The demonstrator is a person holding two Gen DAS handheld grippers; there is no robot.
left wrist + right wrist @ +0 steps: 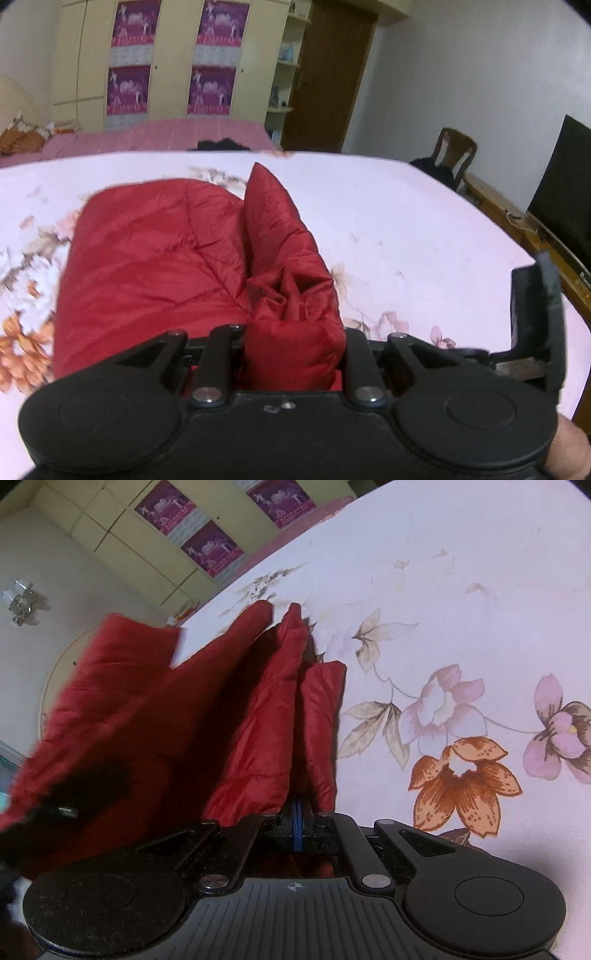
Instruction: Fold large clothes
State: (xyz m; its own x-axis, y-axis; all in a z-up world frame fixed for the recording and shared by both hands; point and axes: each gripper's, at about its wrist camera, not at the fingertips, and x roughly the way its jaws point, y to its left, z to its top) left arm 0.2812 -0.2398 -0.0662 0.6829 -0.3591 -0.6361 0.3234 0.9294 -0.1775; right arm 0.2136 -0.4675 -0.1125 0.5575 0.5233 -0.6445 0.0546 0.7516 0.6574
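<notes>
A red quilted jacket (pixel 155 251) lies partly folded on the floral bedsheet (pixel 406 221). One thick fold of it rises up the middle of the left wrist view and runs into my left gripper (pixel 295 354), which is shut on that padded bunch; the fingertips are buried in the cloth. In the right wrist view the jacket (pixel 258 709) hangs in several pleats above the sheet (pixel 461 590). My right gripper (pixel 297 823) has its blue pads (pixel 295 814) pressed together on the jacket's edge. A blurred dark shape (pixel 81 790) crosses the red cloth at the left.
A black gripper part (pixel 539 314) stands at the right edge of the bed. Behind are a second bed with a pink cover (pixel 184 134), a wardrobe with purple posters (pixel 166 62), a brown door (pixel 328 74), a wooden chair (pixel 456 151) and a dark screen (pixel 565 192).
</notes>
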